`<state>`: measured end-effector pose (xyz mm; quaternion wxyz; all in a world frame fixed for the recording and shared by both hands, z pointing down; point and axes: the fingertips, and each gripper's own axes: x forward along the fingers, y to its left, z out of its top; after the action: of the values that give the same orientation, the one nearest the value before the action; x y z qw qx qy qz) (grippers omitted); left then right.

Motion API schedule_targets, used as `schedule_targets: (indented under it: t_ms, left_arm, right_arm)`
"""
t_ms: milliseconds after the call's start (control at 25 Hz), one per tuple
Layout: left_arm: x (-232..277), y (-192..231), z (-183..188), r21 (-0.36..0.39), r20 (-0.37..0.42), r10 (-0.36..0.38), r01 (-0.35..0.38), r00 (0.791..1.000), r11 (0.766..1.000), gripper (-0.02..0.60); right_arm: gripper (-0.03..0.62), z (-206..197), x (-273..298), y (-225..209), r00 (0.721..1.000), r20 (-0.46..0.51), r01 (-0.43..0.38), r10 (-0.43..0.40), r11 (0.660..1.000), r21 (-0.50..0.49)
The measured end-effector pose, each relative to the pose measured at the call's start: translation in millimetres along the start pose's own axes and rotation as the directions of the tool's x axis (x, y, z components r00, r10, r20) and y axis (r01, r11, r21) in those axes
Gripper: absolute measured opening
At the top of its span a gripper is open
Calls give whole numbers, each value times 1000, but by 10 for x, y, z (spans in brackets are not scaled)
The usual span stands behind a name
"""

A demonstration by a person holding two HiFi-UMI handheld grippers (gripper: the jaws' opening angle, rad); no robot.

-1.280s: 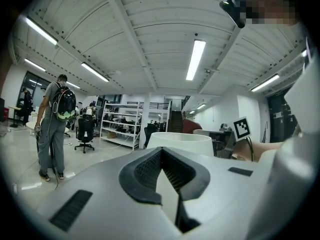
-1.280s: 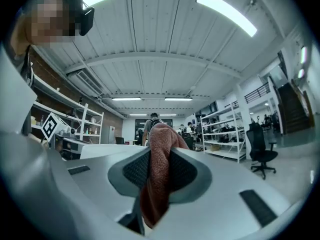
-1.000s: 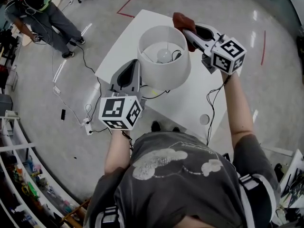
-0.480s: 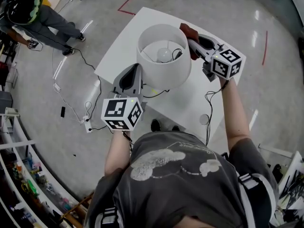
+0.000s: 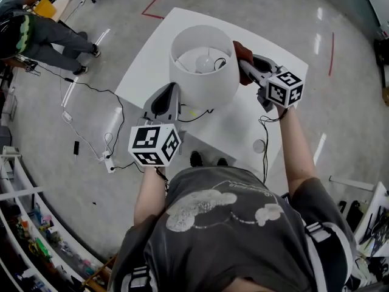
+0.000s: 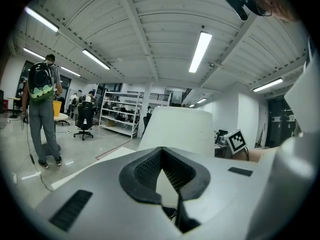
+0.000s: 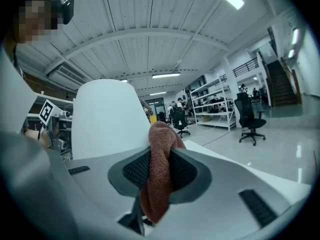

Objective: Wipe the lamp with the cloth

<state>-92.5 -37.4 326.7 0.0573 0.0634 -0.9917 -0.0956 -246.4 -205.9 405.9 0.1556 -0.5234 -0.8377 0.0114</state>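
Note:
A lamp with a white drum shade (image 5: 203,72) and a bare bulb (image 5: 203,58) stands on the white table (image 5: 234,129). My right gripper (image 5: 245,66) is shut on a reddish-brown cloth (image 5: 242,52), which presses against the shade's right side. In the right gripper view the cloth (image 7: 160,181) hangs between the jaws of my right gripper (image 7: 160,156), with the shade (image 7: 105,119) just left of it. My left gripper (image 5: 169,95) sits at the shade's near-left lower edge. In the left gripper view my left gripper (image 6: 162,151) has its jaws closed with nothing between them, the shade (image 6: 180,129) ahead.
A small round disc (image 5: 259,145) lies near the table's front right, beside a black cable (image 5: 266,129). More cables and a power strip (image 5: 111,160) trail on the floor at left. A person with a backpack (image 5: 27,32) stands far left. Shelves (image 5: 24,224) line the lower left.
My right gripper has drawn the cloth from the shade's far rim round to its right side, nearer to me. The left gripper has stayed by the shade's near-left edge.

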Motion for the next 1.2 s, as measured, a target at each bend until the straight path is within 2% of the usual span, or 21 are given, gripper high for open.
schedule_targets:
  t_ms: [120, 240, 440, 560, 760, 1200]
  left_arm:
    - [-48, 20, 133, 6, 35, -12, 11, 999, 1000, 8]
    - [-79, 76, 342, 8, 88, -15, 14, 996, 1000, 8]
    - [-57, 123, 531, 7, 136, -23, 22, 990, 1000, 8]
    - [-36, 112, 533, 3, 134, -30, 29, 990, 1000, 8]
    - [33, 82, 443, 6, 106, -22, 22, 994, 1000, 8]
    - [-73, -38, 23, 31, 19, 44, -45, 999, 999, 8]
  right_arm:
    - [86, 132, -135, 50, 1000, 16, 18, -17, 1000, -24]
    - [86, 490, -321, 173, 995, 98, 23, -18, 999, -48]
    - [86, 1070, -547, 615, 964, 259, -29, 56, 994, -109]
    - [86, 1157, -584, 840, 959, 272, -44, 83, 988, -146]
    - [86, 922, -594, 955, 969, 230, -59, 94, 986, -155]
    - [86, 70, -676, 965, 982, 144, -117, 123, 992, -46]
